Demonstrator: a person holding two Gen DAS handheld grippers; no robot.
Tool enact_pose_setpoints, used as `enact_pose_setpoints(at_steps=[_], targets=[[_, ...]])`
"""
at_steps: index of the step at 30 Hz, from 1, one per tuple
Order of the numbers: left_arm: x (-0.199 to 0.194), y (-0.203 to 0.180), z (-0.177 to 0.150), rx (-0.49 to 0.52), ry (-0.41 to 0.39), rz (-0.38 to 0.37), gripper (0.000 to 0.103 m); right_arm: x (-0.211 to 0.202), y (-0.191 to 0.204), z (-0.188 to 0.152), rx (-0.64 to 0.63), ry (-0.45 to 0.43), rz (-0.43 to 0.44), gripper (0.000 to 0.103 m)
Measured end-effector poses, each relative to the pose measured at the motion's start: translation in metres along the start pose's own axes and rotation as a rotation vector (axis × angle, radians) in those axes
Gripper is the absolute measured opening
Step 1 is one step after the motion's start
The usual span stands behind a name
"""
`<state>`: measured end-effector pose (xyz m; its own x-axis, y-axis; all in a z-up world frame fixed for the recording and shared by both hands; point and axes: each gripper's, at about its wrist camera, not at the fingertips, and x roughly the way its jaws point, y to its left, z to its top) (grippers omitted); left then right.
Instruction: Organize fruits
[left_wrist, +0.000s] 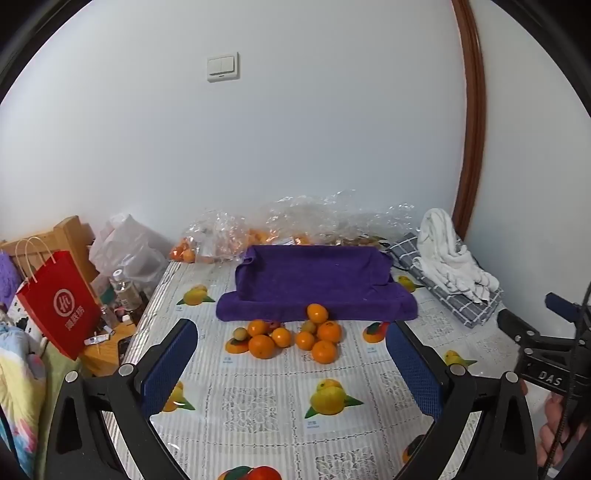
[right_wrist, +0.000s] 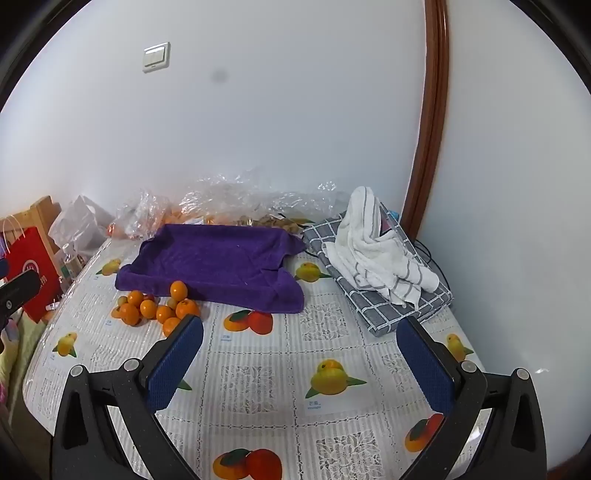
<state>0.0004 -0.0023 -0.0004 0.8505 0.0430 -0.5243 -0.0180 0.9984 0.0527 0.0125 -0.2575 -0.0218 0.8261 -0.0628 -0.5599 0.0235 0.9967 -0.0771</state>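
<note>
Left wrist view: left hand-held gripper is hovering over the surface w/ jaws spread wide, gripping nothing. The oranges are lying in a loose pile just ahead of the fingertips, touching the front edge of the purple towel (one orange is resting against its fold). Clear plastic bags w/ more fruit are sitting behind the towel, by the wall.

Right wrist view: right hand-held gripper is also standing wide open, empty. The oranges are sitting to its left, near the left fingertip. White towel is lying crumpled on a grey checked cloth, right of the purple towel.
</note>
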Motion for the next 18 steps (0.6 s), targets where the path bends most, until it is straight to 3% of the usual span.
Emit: enact_pose_setpoints(at_steps=[3, 4, 7, 18], targets=[[0.002, -0.013, -0.003, 0.012, 0.004, 0.014, 0.103, -0.001, 0.000, 0.000, 0.000, -0.002, 0.005, 0.103], [0.004, -0.006, 0.002, -0.021, 0.035, -0.019, 0.103, -0.001, 0.000, 0.000, 0.001, -0.005, 0.006, 0.103], [0.009, -0.003, 0.004, -0.032, 0.042, -0.024, 0.103, -0.002, 0.001, 0.000, 0.004, -0.003, 0.010, 0.103], [0.004, -0.001, -0.003, -0.032, 0.003, -0.054, 0.103, -0.003, 0.000, 0.002, 0.035, 0.016, 0.025, 0.103]])
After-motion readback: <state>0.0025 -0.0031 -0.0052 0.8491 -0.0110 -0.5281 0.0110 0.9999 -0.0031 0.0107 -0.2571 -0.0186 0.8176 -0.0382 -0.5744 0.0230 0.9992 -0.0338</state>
